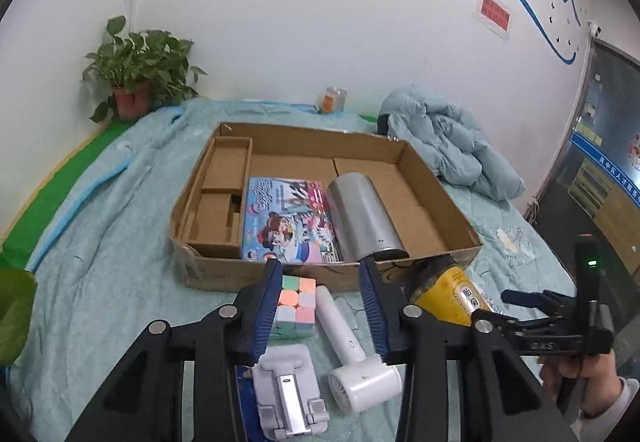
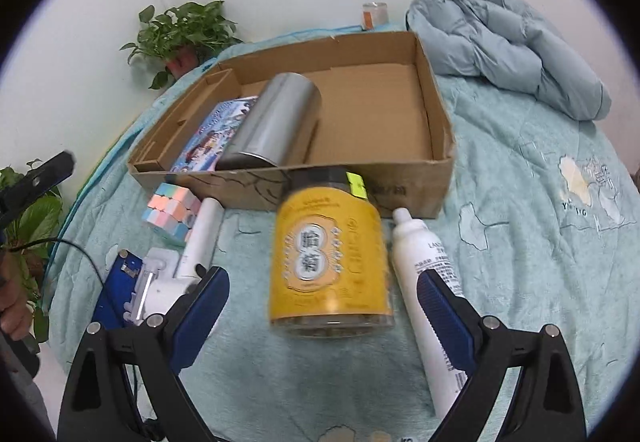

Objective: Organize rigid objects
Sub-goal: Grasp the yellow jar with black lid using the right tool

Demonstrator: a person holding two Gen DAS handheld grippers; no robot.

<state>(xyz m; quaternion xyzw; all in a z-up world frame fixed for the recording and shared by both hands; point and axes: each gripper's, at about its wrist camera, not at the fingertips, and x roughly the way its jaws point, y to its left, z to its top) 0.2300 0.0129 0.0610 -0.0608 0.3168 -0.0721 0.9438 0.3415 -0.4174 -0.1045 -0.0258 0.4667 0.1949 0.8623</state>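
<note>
An open cardboard box lies on the teal bedspread, holding a colourful book and a silver cylinder. In front of it lie a pastel cube, a white handheld fan, a grey folding stand, a yellow jar and a white bottle. My left gripper is open above the cube and fan. My right gripper is open, with the yellow jar between its fingers, untouched.
A crumpled light-blue jacket lies at the back right. A potted plant stands in the back left corner, a small glass jar by the wall. A green strip edges the bed on the left.
</note>
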